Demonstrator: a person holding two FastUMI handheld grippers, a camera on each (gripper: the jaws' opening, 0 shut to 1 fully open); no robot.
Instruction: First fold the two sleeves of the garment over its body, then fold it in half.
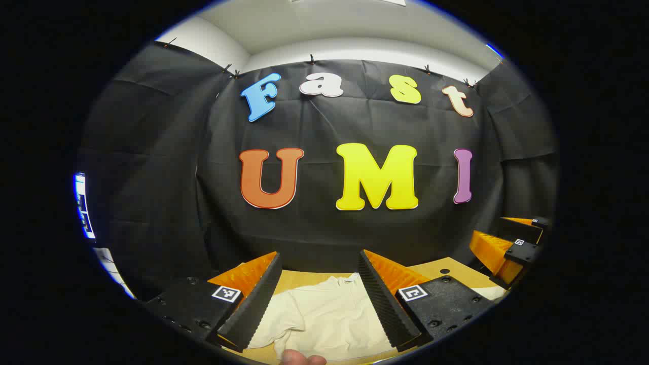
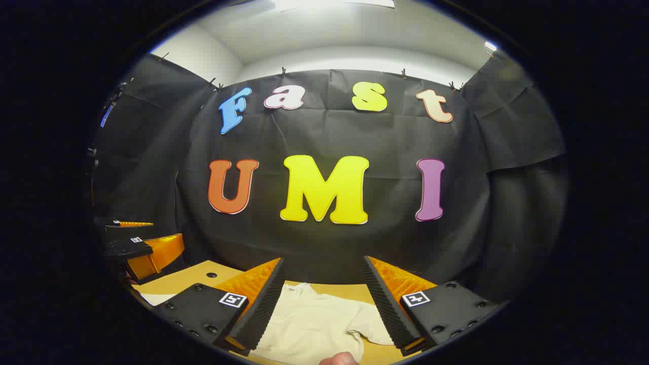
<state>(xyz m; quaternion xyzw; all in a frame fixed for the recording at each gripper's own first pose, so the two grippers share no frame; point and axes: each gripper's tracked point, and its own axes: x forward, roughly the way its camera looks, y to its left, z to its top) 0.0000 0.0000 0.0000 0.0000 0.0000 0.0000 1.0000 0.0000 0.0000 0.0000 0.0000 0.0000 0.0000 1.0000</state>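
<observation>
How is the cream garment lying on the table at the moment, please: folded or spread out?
Mostly spread out. The cream garment lies flat on the wooden table, with one sleeve out sideways and a few wrinkles.

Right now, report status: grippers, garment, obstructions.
Left gripper open, right gripper open, both above table. Cream garment lying flat, ungripped. Nothing seen in the way.

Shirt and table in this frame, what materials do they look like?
Shirt: looks like soft cotton-type knit, cream, matte; it lies in loose wrinkles and folds, also seen in the right gripper view. The exact fibre is not clear.
Table: looks like wood or wood-look laminate, light tan, smooth, with a small dark hole; no grain can be made out.
</observation>
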